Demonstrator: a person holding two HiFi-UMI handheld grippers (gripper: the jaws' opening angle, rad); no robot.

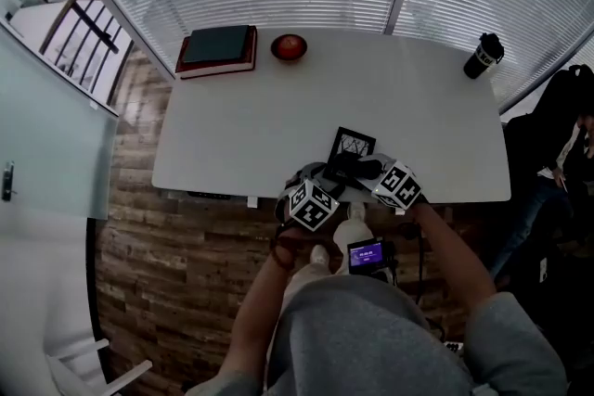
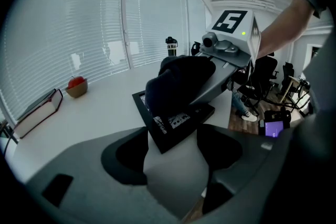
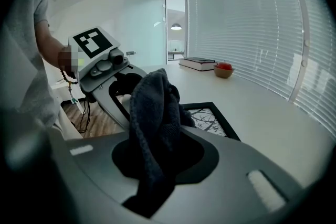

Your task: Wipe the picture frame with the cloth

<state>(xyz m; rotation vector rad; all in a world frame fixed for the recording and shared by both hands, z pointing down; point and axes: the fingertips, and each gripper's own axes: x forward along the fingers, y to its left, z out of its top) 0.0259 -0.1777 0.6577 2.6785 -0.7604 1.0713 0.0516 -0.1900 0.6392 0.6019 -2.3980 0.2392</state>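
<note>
A black picture frame (image 1: 353, 144) with a tree drawing lies flat near the front edge of the white table (image 1: 232, 134). My left gripper (image 2: 170, 152) has the frame's (image 2: 173, 126) near corner wedged between its jaws, and both frame edges meet the jaw tips. My right gripper (image 3: 157, 149) is shut on a dark grey cloth (image 3: 155, 113), which bunches up above the jaws. The cloth (image 2: 176, 81) rests on the frame and covers most of its glass. The frame's (image 3: 212, 118) far half shows beyond the cloth.
A red-covered book (image 1: 218, 49) and a bowl holding a red apple (image 1: 289, 46) stand at the table's back left. A black travel mug (image 1: 483, 56) is at the back right. A person (image 1: 561, 153) sits off the table's right end.
</note>
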